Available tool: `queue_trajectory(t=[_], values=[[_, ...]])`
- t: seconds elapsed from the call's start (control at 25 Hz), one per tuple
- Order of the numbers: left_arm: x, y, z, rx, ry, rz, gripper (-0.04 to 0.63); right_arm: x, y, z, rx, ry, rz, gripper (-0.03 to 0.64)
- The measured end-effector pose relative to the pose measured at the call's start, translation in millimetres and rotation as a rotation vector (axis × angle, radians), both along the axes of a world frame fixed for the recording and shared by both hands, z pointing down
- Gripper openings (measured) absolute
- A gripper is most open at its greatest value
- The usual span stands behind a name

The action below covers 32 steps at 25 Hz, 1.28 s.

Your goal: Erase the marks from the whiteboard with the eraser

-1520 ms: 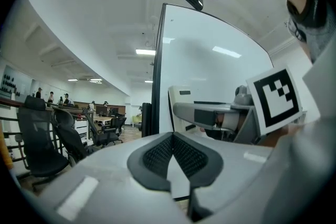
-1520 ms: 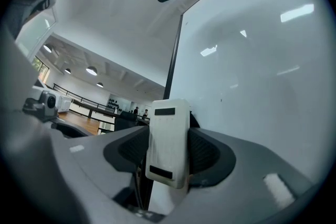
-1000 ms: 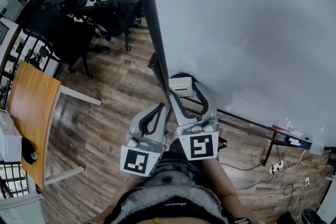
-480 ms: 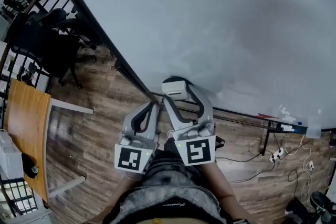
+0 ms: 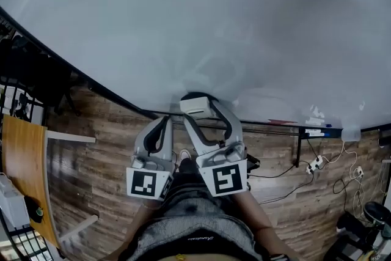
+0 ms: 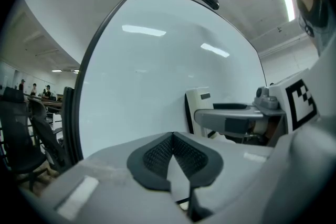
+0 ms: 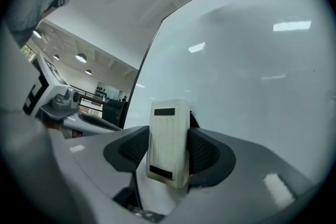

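Observation:
The whiteboard (image 5: 244,21) fills the upper head view; its surface looks blank, with only faint smudges low down. My right gripper (image 5: 198,106) is shut on the white eraser (image 5: 197,106), held right at the board's lower edge. In the right gripper view the eraser (image 7: 168,141) stands upright between the two dark pads (image 7: 202,149), with the whiteboard (image 7: 247,71) close ahead. My left gripper (image 5: 160,131) hangs lower left, apart from the board, shut on nothing. Its pads (image 6: 157,157) meet in the left gripper view, and the eraser (image 6: 197,110) shows to the right.
The board's tray (image 5: 305,125) holds markers (image 5: 314,130) at the right. Cables and a power strip (image 5: 316,163) lie on the wooden floor. A wooden desk (image 5: 21,168) stands at the left, with dark office chairs (image 5: 30,79) beyond. The person's legs are below the grippers.
The head view has swung right, so the board now fills the top and its left edge has slid out. Both grippers shifted slightly left and down in view; the eraser stays gripped.

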<state>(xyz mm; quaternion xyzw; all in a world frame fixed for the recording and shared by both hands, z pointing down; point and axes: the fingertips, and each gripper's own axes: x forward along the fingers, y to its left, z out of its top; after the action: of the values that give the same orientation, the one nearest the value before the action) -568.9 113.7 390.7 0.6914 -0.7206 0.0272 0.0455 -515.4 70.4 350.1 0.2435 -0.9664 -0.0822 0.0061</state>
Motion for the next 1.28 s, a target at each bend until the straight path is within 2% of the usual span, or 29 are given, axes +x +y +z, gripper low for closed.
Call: queue_trajectory(t=[0.68,1.0,1.28], values=[[125.0,-63.8,-1.3,0.002,-0.021,0.136,0.003,130.7,-51.9,-1.5,-0.022,0.006,0.101,0.244],[176.9,-83.1,-5.3,0.018,-0.014,0.169,0.003,175.3,-68.3,-5.2,-0.01,0.002,0.111,0.244],[216.8,-90.2,2.6,0.016,0.01,0.162,0.003,212.9,-81.7,-6.8,-0.001,0.003,0.095,0.244]])
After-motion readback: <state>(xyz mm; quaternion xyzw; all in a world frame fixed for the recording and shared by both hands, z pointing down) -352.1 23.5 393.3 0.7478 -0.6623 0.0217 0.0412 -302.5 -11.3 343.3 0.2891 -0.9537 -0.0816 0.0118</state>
